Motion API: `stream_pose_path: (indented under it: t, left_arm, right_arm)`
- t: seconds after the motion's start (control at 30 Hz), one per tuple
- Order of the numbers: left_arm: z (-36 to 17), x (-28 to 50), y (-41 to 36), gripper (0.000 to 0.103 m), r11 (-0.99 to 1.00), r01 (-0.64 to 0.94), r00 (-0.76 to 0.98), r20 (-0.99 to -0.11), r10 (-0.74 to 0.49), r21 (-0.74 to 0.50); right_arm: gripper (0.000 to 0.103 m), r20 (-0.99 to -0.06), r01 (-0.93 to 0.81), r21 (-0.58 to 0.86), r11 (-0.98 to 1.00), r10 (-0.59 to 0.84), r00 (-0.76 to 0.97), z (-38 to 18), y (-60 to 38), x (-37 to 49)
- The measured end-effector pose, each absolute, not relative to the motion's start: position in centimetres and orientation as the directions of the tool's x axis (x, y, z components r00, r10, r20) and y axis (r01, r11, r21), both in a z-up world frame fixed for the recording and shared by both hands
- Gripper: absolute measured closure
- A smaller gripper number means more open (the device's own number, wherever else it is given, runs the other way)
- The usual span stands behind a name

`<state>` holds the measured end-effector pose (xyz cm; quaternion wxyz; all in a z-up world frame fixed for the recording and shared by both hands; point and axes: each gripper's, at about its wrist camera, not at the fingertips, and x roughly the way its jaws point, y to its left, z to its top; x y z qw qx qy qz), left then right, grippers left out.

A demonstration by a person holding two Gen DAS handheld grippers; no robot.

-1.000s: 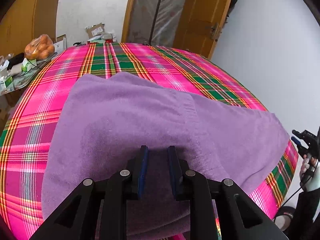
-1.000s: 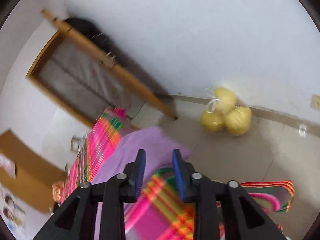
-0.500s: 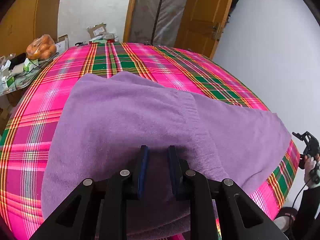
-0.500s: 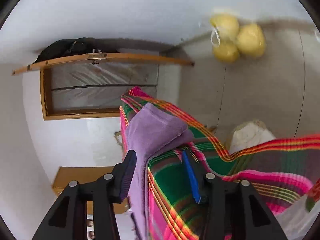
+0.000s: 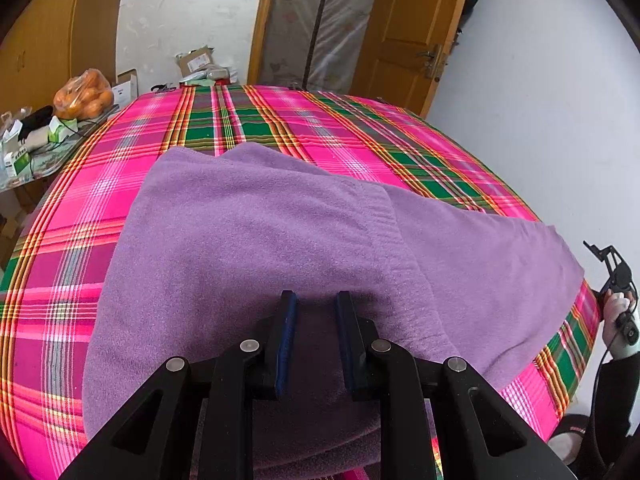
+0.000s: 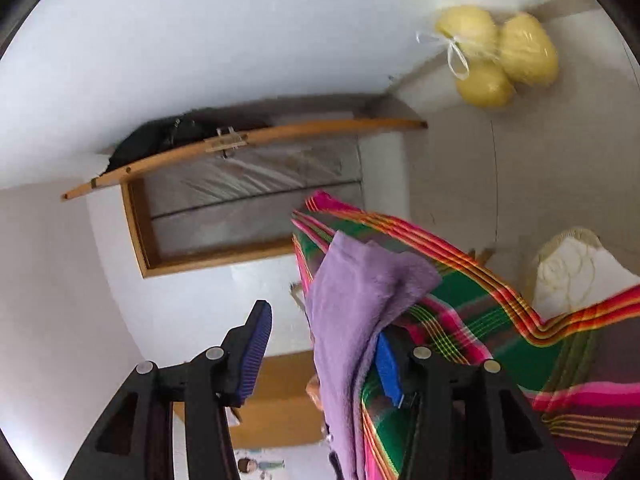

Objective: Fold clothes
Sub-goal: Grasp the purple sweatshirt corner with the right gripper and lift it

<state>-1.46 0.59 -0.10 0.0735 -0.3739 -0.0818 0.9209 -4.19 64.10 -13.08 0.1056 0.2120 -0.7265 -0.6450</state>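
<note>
Lying spread over the pink-and-green plaid bed cover, the purple sweater fills the middle and lower part of the left wrist view, its right corner reaching the cover's edge at the right of the frame. At bottom centre the left gripper sits over the sweater's near edge, its two dark pads a narrow gap apart with purple cloth showing between them; whether they pinch the cloth I cannot tell. At the far right edge a hand holds the handle of the other tool beside the bed. In the rolled right wrist view the right gripper stands with its jaws wide apart, and the sweater's corner hangs between them: the blue pad on the right lies close against the cloth and cover edge, while the left pad stands clear in open air. A bag of oranges sits on a side table at upper left, and a wooden door stands at upper right.
</note>
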Motion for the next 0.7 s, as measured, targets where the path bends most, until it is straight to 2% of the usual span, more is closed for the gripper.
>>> stream_pose_path:
  t: [0.1, 0.17, 0.37, 0.5, 0.7]
  left_arm:
    - [-0.1, -1.5, 0.5, 0.083, -0.974, -0.074, -0.709, -0.675, 0.201, -0.212]
    - [-0.1, -1.4, 0.4, 0.082, -0.973, -0.075, -0.710, -0.674, 0.204, -0.217]
    - [-0.1, -1.4, 0.1, 0.082, -0.968, -0.076, -0.710, -0.668, 0.222, -0.240]
    - [-0.2, -1.3, -0.1, 0.082, -0.963, -0.077, -0.710, -0.664, 0.234, -0.257]
    - [-0.2, -1.3, -0.4, 0.082, -0.955, -0.080, -0.711, -0.656, 0.255, -0.285]
  right_arm:
    - [0.055, -0.171, -0.200, 0.980, 0.018, -0.446, -0.879, -12.7, 63.5, -4.8]
    - [0.066, -0.218, -0.220, 0.974, -0.048, -0.447, -0.868, -12.1, 63.0, -5.5]
    - [0.088, -0.305, -0.237, 0.949, -0.206, -0.425, -0.852, -10.1, 62.1, -6.2]
    - [0.093, -0.305, -0.186, 0.932, -0.310, -0.399, -0.865, -7.9, 61.3, -6.0]
    - [0.094, -0.282, -0.091, 0.902, -0.423, -0.414, -0.866, -3.5, 58.7, -5.4]
